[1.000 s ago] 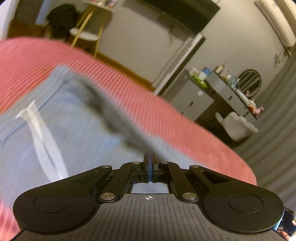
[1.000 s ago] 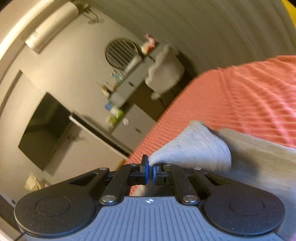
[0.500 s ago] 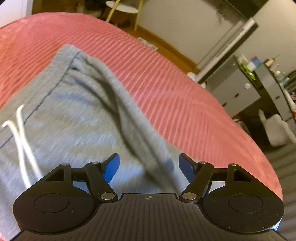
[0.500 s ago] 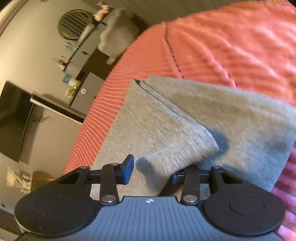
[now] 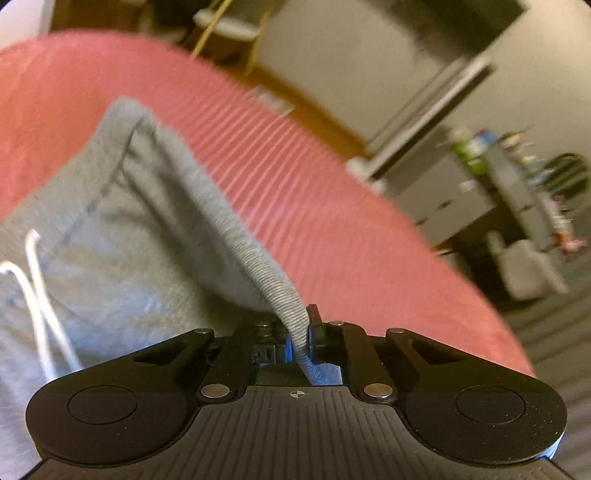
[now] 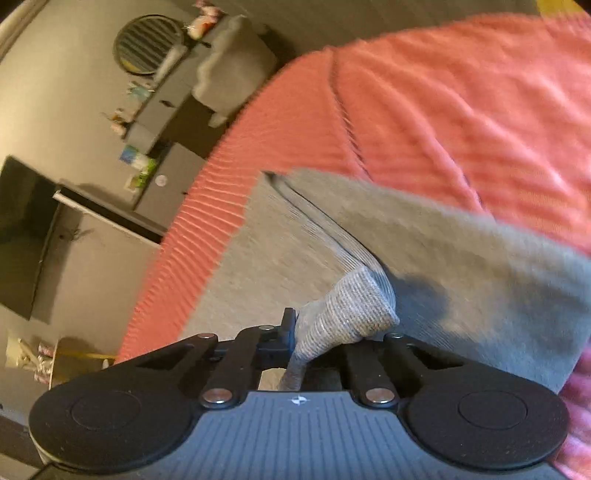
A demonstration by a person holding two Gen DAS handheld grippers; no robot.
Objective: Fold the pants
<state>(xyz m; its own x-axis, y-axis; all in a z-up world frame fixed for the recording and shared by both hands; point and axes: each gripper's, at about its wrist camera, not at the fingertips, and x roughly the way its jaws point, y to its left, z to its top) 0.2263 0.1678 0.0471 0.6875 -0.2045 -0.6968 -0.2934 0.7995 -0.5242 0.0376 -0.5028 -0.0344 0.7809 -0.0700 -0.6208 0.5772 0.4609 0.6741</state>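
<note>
Left gripper [image 5: 300,332] pinching waistband [image 5: 258,254], right gripper [image 6: 295,332] pinching cuff [image 6: 351,310]; lift evenly, keep pants [image 5: 122,236] taut over bed [image 5: 295,184].

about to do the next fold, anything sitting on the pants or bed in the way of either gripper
Nothing visible does. The left gripper and right gripper are each shut on a ribbed edge of the grey pants, and the red bedspread around them looks bare.

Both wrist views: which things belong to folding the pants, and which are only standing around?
Job: grey pants, left gripper and right gripper each shut on a ribbed edge, red bedspread.

Around: round mirror, dresser, television, chair.
</note>
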